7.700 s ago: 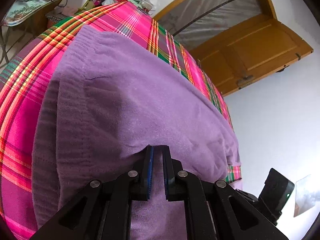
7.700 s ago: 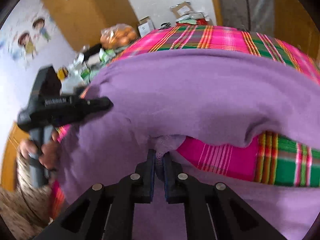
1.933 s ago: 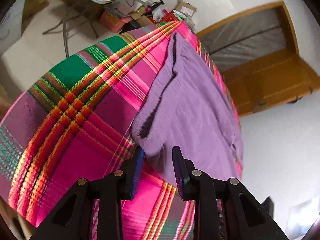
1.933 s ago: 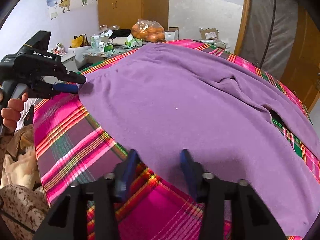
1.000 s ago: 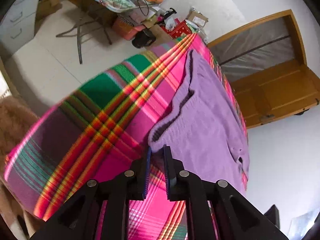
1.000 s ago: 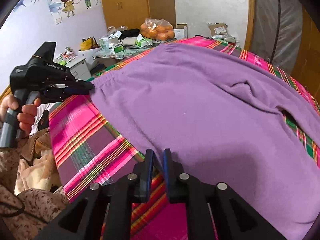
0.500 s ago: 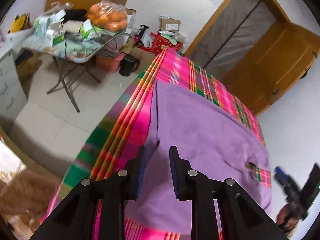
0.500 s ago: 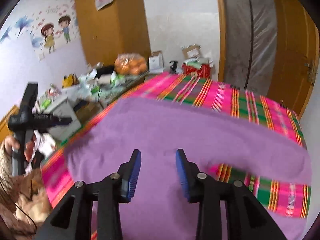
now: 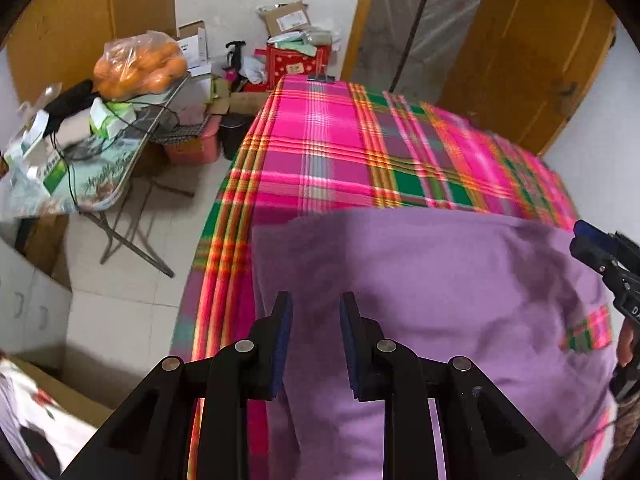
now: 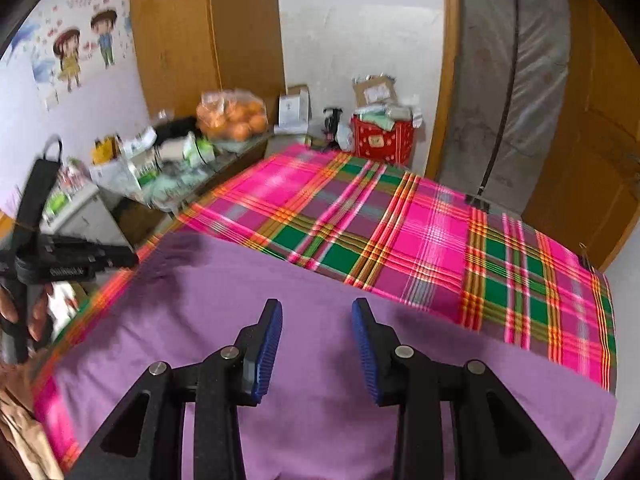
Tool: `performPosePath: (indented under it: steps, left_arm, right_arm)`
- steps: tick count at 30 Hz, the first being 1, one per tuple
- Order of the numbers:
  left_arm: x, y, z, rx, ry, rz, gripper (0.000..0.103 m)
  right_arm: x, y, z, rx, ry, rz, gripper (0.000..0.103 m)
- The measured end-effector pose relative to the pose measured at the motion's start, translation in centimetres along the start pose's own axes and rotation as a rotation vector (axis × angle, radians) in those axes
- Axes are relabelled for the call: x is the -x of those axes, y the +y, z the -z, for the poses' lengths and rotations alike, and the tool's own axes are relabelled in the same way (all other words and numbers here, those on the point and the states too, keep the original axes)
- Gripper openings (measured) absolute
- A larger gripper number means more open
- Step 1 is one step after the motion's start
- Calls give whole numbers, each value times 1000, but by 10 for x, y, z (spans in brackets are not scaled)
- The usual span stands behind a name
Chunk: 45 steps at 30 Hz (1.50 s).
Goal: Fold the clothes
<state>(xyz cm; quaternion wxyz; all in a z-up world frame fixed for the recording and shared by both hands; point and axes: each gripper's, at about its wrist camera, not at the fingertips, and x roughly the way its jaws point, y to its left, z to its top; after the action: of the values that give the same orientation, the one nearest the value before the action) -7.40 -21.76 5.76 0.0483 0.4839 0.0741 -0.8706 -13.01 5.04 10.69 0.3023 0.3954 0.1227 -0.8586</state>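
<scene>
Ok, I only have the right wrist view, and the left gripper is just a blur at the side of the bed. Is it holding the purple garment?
Observer: No. The left wrist view shows the left gripper open, with nothing between its fingers, above the purple garment near that side edge.
Operator: Is the fabric lying closed all over on that side?
Observer: Not quite. Near the garment's opposite end there is a small opening where the plaid bedcover shows through.
Operator: Anything on the floor there?
Observer: An open cardboard box stands beside the bed.
</scene>
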Motion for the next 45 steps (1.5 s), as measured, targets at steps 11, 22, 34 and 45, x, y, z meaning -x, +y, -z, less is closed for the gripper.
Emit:
performPosePath:
  steps: [11, 22, 34, 45]
  left_arm:
    - [-59, -10, -30, -126, 29, -91, 25]
    - [-69, -18, -35, -244, -1, -91, 33]
    - [-73, -20, -38, -322, -16, -20, 48]
    - [-72, -14, -37, -286, -20, 65, 33]
  right_arm:
    - [-92, -8, -15, 26, 129, -36, 44]
    - [-121, 2, -20, 92, 141, -22, 49]
    - [-125, -2, -18, 78, 118, -79, 56]
    - [-127, 2, -19, 97, 119, -70, 53]
